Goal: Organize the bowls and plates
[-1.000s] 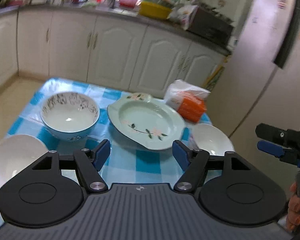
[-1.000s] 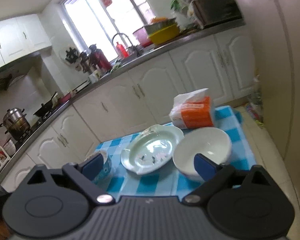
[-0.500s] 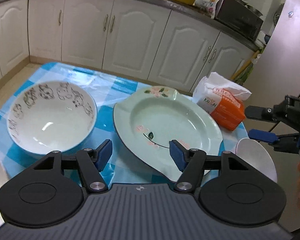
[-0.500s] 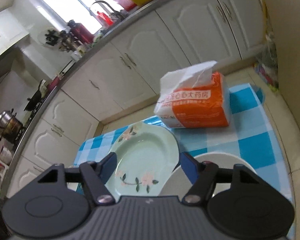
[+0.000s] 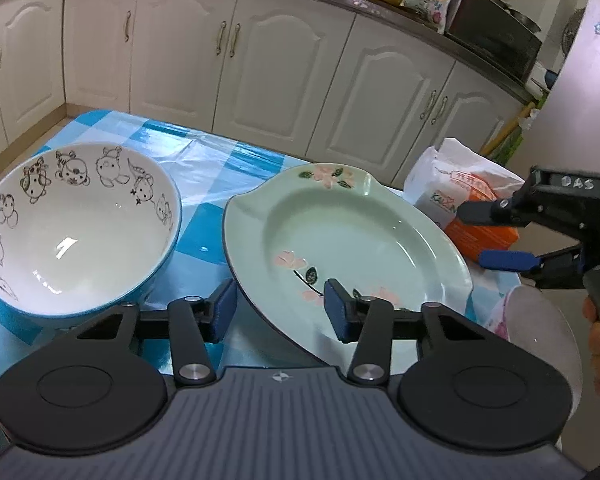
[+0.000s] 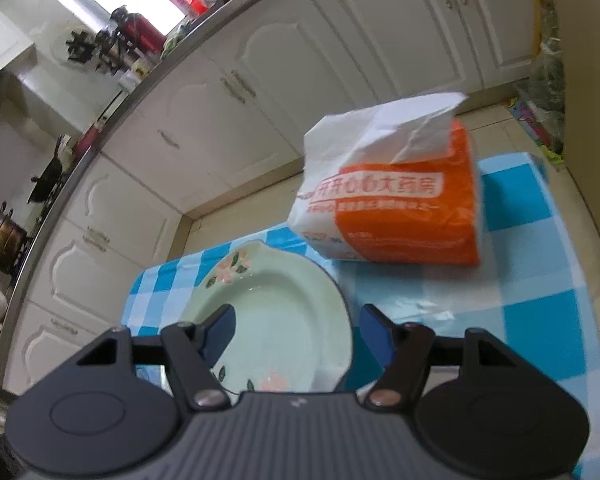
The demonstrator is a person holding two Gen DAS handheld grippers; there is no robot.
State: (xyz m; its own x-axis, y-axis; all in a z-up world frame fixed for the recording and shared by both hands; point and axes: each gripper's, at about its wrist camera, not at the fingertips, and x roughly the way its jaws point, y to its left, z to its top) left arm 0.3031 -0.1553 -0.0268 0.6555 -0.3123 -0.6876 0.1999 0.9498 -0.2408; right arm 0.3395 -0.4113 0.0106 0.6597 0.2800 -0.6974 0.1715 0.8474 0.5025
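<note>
Green floral plate [image 5: 340,236] sits mid-table on the blue checked tablecloth [image 5: 204,216], oval, long axis running roughly from its far flower-painted lip toward our left gripper [image 5: 278,310].

Left gripper: spread wide, gripping nothing. Its blue pads straddle the plate's near rim: left pad [image 5: 224,312] just outside the edge, right pad [image 5: 336,316] over the plate's inner slope. We can't tell whether either pad touches. We read this as lining up for a rim pinch.

Right gripper [image 6: 294,330]: also spread, holding nothing. It comes in from the plate's right side, left pad over the well, right pad past the rim above the cloth.

So the plate lies straight ahead of both tools; the left looks nearer to a usable bite.

Neighbours:
- cartoon-animal bowl [image 5: 76,232] just left of the plate, near but apart
- white bowl [image 5: 540,332] at the right edge, below the right gripper
- orange tissue pack [image 6: 396,216] behind the plate's far-right rim
</note>
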